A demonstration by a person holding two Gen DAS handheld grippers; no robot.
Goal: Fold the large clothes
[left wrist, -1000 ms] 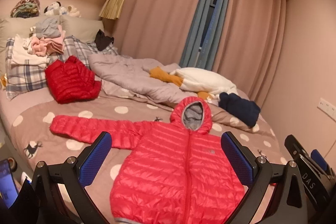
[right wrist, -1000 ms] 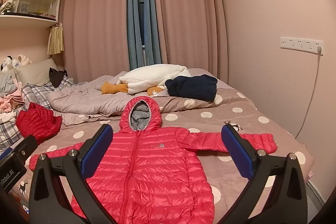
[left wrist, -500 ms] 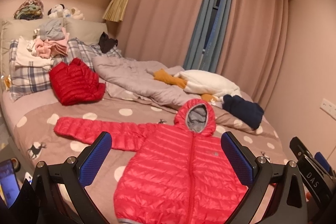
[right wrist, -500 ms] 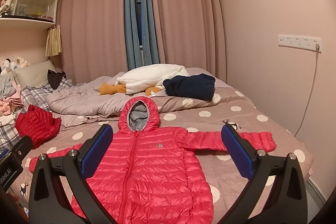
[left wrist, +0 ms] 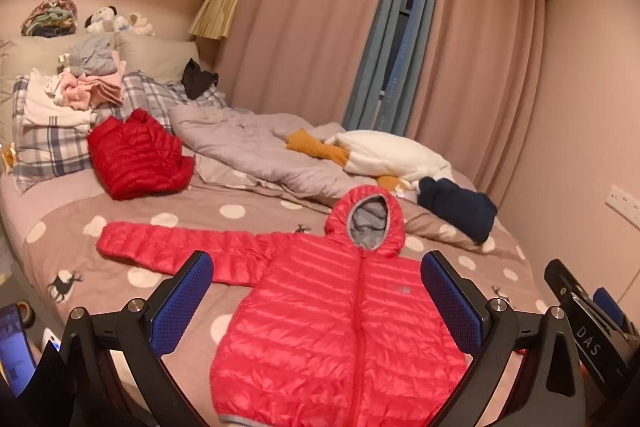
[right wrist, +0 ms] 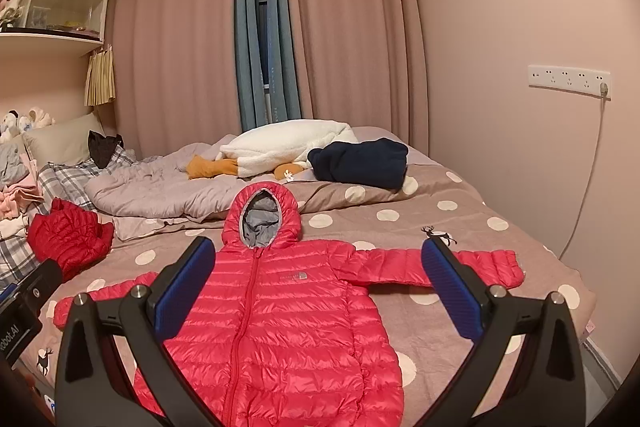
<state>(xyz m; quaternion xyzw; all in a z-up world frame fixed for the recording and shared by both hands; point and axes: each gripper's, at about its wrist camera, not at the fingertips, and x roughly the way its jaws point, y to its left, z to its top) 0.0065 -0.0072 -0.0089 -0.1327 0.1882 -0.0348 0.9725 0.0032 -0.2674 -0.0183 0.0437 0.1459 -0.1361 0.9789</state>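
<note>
Fingers [left wrist: 448, 303] wide apart, both grippers | holding nothing | above jacket [right wrist: 280, 307]

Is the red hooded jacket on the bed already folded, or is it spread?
Spread: the red hooded jacket lies flat, zipped, both sleeves stretched sideways.

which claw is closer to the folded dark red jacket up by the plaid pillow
Left. The left claw hangs over the spread red jacket's left-sleeve side, the side where the dark red jacket lies. The right claw hangs toward the opposite sleeve, farther away.
</note>
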